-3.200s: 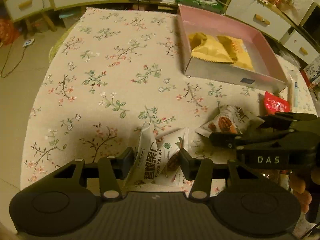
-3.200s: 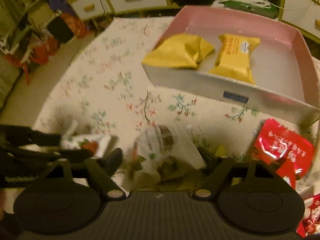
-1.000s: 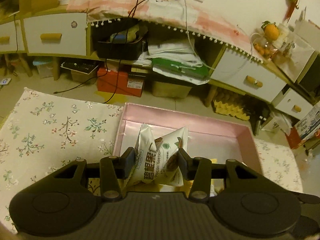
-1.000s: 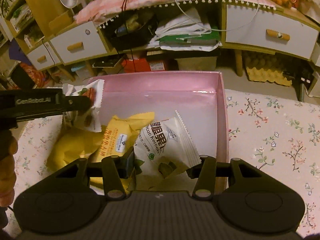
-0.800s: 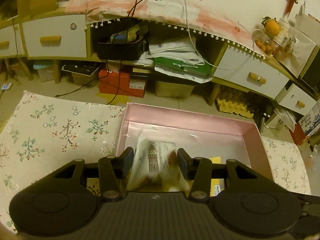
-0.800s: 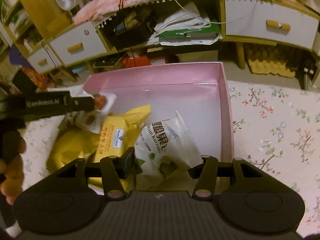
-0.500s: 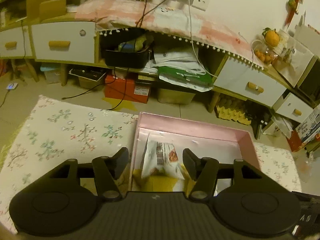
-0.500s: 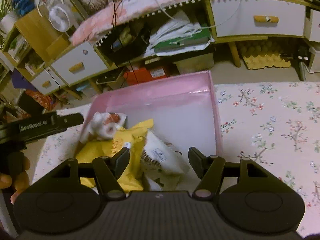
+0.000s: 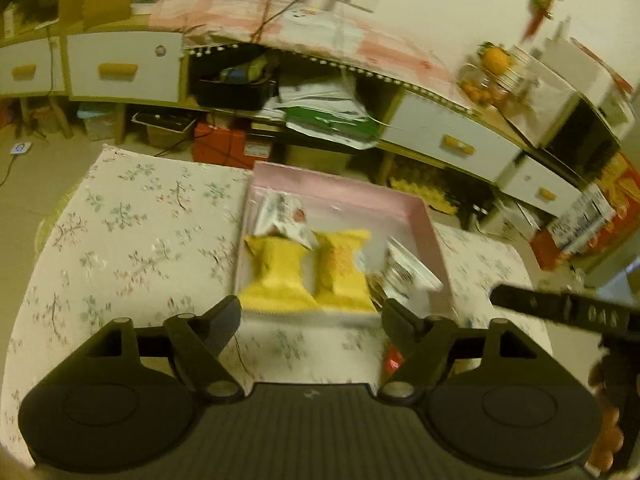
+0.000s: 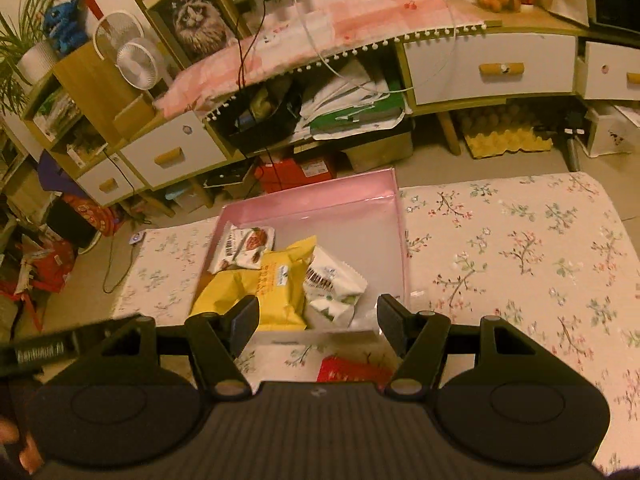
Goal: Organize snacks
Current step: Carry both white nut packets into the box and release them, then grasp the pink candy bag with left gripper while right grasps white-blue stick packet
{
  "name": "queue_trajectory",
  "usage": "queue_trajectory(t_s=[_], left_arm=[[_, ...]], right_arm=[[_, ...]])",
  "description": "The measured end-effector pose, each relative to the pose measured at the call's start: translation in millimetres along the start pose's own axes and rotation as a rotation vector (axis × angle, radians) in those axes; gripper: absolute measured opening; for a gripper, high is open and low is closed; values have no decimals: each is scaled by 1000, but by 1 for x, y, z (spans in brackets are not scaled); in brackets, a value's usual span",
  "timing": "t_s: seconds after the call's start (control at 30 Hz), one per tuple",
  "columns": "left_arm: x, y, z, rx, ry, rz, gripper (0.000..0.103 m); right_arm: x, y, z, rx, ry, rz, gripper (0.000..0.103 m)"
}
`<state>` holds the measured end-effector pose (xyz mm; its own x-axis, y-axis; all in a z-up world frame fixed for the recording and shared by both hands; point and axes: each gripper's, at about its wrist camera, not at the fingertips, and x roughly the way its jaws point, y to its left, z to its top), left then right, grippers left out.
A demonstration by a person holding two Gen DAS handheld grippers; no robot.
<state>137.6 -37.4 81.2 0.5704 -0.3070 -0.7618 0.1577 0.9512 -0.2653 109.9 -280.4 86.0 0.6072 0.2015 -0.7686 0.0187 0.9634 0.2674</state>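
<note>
A long low cabinet (image 10: 440,60) with white drawers stands behind the table, and a pink cloth (image 10: 320,28) covers its top. On the cabinet there are two small white fans (image 10: 132,56) and a framed picture of a cat (image 10: 192,24), and under it lie a yellow egg tray (image 10: 508,140) and a red box (image 10: 296,172). In the open shelf of the cabinet a pile of papers (image 10: 352,100) lies beside a black bin (image 10: 264,128).

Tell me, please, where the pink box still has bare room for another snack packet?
The pink box is bare along its far wall and right side. Its near-left part is crowded: two yellow packets and two white packets.
</note>
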Motion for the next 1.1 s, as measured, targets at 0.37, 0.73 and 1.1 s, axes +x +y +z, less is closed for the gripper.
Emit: queue_trajectory(t_s=[0.37,0.73,1.1], left_arm=[[-10,-6,-45,36,92,-8,84],[8,-14,-88,69,252,-39,87],[34,-46,-137,203,347,-56,63]], right_arm=[[-26,13,-30,-62,10,35,62],[-23,14,-55,-260,68,-57,70],[-17,1,-65,-237,150,-84,70]])
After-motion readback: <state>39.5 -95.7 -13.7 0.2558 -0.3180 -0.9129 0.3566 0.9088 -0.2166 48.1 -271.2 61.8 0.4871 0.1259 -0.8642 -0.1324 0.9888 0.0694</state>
